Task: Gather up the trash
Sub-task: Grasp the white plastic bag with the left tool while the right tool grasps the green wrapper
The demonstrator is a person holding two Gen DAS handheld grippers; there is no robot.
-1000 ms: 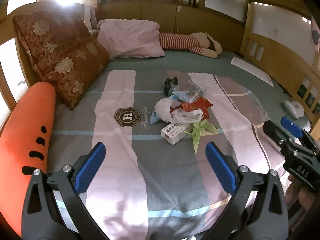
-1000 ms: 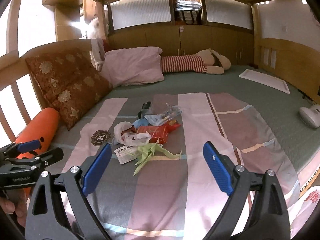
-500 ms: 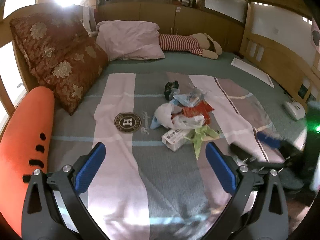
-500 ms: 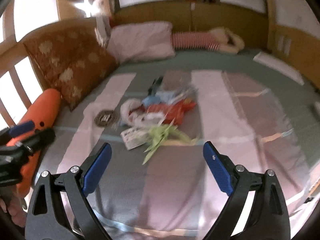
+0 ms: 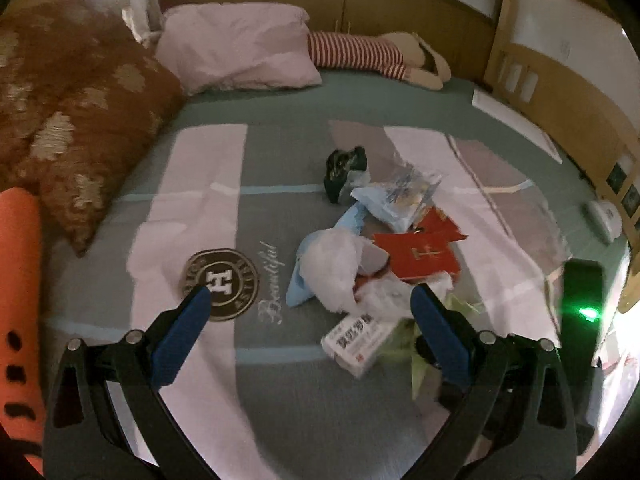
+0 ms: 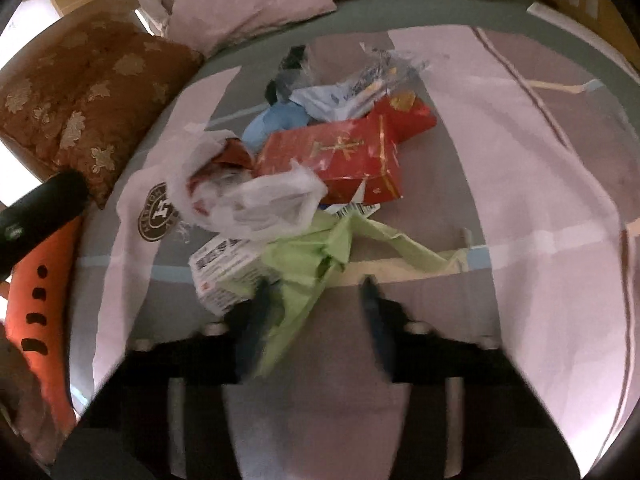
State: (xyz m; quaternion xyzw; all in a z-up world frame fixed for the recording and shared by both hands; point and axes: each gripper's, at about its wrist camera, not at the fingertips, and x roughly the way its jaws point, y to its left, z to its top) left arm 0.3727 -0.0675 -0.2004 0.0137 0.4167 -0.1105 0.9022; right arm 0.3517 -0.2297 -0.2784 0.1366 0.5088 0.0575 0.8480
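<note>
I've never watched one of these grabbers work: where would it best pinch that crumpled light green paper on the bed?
Probably the crumpled light green paper is best pinched at its bunched near end, coming down from above on the near side. There the folds stand up off the striped bedsheet, while the white printed carton crowds its left. The right gripper is closing with that near end between its jaws.
</note>
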